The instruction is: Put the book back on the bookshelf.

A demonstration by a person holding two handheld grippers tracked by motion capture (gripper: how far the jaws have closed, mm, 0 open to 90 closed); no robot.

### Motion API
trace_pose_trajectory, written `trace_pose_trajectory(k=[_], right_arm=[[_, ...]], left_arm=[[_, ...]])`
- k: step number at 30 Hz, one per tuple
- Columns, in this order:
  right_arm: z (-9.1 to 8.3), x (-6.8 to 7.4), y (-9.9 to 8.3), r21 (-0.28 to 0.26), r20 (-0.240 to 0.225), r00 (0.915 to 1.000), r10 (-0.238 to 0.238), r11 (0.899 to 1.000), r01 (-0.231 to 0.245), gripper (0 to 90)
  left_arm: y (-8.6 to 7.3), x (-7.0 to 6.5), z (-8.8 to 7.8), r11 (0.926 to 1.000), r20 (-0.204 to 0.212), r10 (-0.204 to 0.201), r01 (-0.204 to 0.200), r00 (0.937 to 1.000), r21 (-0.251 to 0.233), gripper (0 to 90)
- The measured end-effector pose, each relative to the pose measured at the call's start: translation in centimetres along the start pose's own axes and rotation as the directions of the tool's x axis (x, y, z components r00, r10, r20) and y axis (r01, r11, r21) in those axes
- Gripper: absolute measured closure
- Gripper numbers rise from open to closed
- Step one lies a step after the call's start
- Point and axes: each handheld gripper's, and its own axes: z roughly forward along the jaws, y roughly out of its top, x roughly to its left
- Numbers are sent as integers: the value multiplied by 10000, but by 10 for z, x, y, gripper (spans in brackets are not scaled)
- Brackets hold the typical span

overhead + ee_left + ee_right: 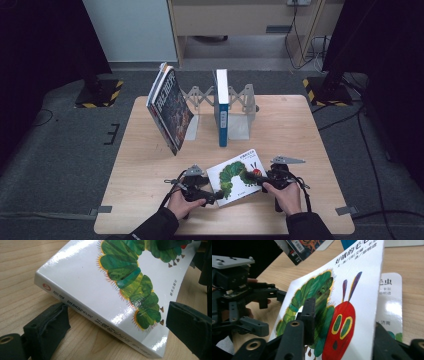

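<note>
A glossy white picture book with a green caterpillar on its cover [236, 175] is seen near the front edge of the pale wooden counter [140, 165], its cover lifted. The left gripper [216, 197] is spread wide around the book's spine corner without pressing it. The cover's free edge is flanked by the right gripper [260, 181], its jaws parted; pressure cannot be told.

The white picture book [236, 175] bears a green caterpillar with a red face and yellow-green eyes.
</note>
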Motion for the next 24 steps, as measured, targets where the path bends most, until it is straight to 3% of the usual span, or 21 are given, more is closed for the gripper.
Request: trace_pose_trajectory(k=[5, 9, 24], right_arm=[[4, -2, -4, 177, 353, 9994, -27, 9998, 21, 575], [6, -3, -7, 192, 524, 9985, -127, 9997, 117, 570], [13, 3, -10, 485, 157, 9996, -242, 9985, 234, 591]], left_arm=[[0, -1, 0, 10000, -93, 67, -67, 9999, 21, 36], [0, -1, 1, 10000, -163, 85, -85, 9998, -9, 36], [1, 4, 0, 9998, -358, 28, -34, 9994, -175, 22]])
